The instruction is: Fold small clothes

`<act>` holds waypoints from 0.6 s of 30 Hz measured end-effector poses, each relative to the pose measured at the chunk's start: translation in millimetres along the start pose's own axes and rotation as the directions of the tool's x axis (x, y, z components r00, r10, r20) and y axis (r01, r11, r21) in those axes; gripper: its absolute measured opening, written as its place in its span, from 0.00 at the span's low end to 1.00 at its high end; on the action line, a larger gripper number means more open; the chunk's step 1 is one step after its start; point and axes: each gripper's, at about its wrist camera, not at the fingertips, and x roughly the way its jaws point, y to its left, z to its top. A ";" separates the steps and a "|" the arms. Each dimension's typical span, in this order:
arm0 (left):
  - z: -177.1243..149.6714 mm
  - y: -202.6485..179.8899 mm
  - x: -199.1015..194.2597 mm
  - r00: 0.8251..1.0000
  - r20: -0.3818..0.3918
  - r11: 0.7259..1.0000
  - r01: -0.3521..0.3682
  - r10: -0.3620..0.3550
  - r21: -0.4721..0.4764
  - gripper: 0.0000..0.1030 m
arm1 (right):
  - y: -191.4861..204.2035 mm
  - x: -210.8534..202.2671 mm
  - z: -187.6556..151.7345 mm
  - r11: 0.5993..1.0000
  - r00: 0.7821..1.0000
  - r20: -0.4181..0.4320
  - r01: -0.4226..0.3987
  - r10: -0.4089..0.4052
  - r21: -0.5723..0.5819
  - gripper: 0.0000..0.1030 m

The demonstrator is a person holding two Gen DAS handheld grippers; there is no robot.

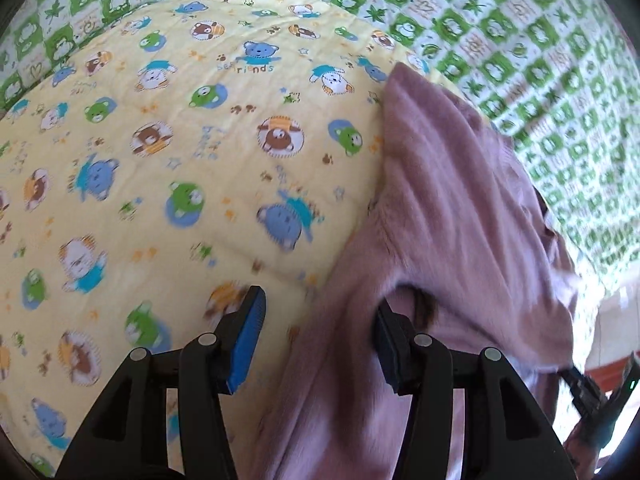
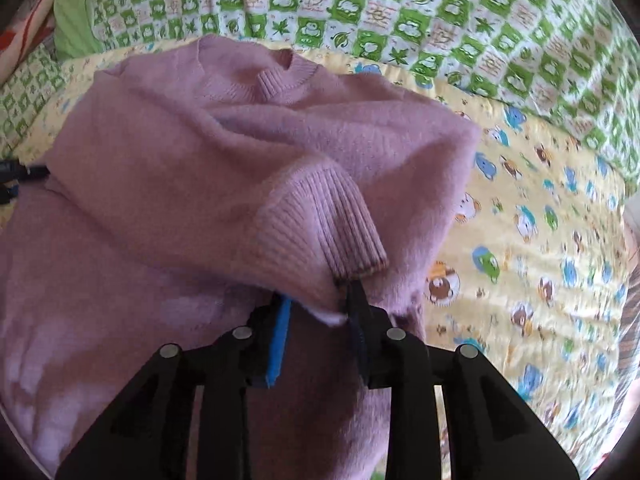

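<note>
1. Yellow quilted blanket printed with cartoon bears (image 1: pixel 160 152): fills the left wrist view from 9 to 12 o'clock and lies over a green-and-white checked sheet with frog and leaf motifs (image 1: pixel 520 40), which shows along the top and at 2 o'clock.
2. Left gripper (image 1: pixel 320 336): at 6 o'clock in its own view, jaws standing apart. The blue-padded left finger (image 1: pixel 248 336) is over the blanket; the right finger sits at the sweater's edge. Nothing is pinched between the pads.
3. Mauve fuzzy knit sweater (image 2: pixel 200 152): lies on the blanket. In the right wrist view it spreads from 9 o'clock to centre, with the ribbed neckline (image 2: pixel 288 76) at 12 o'clock.
4. Ribbed sleeve cuff (image 2: pixel 320 224): folded across the sweater body, its end just above the right gripper.
5. Right gripper (image 2: pixel 316 316): at 6 o'clock, jaws partly apart. Cuff fabric lies between the fingers; the pads do not visibly press on it.
</note>
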 end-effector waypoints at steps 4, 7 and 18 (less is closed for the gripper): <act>-2.9 -7.5 -25.1 0.999 0.023 0.999 0.033 -0.034 0.029 0.51 | -19.7 -21.8 2.3 0.982 0.992 0.058 -0.118 0.111 0.146 0.33; 6.2 -24.8 -36.0 0.996 0.055 0.996 0.065 -0.068 0.056 0.51 | -32.5 -26.6 13.9 0.961 0.986 0.102 -0.152 0.132 0.232 0.34; 57.3 -108.6 14.9 0.996 0.059 0.976 0.056 -0.070 0.208 0.53 | -68.6 17.7 46.6 0.910 0.983 0.056 -0.183 0.174 0.372 0.51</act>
